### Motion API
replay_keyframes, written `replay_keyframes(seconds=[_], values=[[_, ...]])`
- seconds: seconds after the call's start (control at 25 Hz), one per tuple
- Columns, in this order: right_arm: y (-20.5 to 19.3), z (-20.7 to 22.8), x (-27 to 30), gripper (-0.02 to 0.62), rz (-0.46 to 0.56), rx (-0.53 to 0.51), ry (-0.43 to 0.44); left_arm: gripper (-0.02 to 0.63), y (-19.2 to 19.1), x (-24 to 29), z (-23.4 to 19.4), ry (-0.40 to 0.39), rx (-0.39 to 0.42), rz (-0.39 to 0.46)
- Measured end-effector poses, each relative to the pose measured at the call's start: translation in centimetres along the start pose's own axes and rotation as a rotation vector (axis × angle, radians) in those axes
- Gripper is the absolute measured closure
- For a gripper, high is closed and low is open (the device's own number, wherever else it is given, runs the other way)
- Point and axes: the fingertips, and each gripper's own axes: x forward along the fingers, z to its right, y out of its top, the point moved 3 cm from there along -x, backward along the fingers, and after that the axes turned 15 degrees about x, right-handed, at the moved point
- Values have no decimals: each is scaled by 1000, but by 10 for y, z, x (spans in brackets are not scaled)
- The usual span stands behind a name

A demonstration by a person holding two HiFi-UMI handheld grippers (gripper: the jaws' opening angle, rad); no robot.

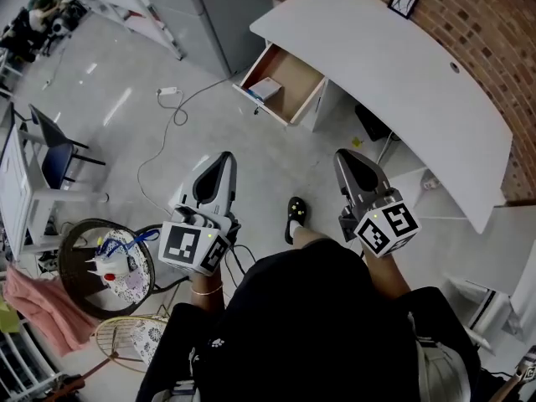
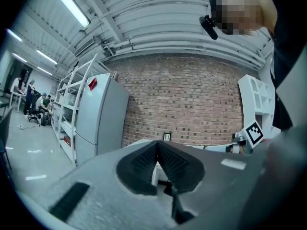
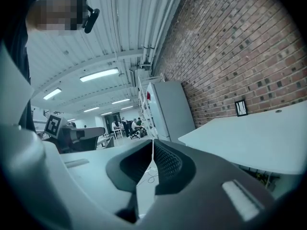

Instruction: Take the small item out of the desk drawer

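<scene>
Small item point(image 1: 266, 88) in drawer point(image 1: 298, 77); head view only

Person wears black top point(image 1: 310, 325), thin bracelet point(image 1: 207, 290) at left wrist, black shoe point(image 1: 295, 216). Left gripper point(image 1: 225, 157) and right gripper point(image 1: 342, 156): grey shells, black ribbed pads point(image 2: 143, 163), cubes point(image 1: 191, 246) with black-white square markers.

Desk drawer point(image 1: 297, 78) pulled open w/ small white-blue item point(image 1: 266, 89) lying flat inside, near front
</scene>
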Motion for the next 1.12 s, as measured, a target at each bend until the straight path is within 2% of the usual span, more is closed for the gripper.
replay_keyframes(seconds=[0.64, 0.92, 1.12], values=[[44, 60, 78, 580, -28, 14, 43, 609, 2, 93, -44, 54, -13, -23], [47, 90, 91, 580, -20, 38, 44, 609, -4, 121, -46, 51, 8, -50], [48, 98, 81, 580, 2, 66, 19, 609, -5, 134, -49, 38, -9, -55]])
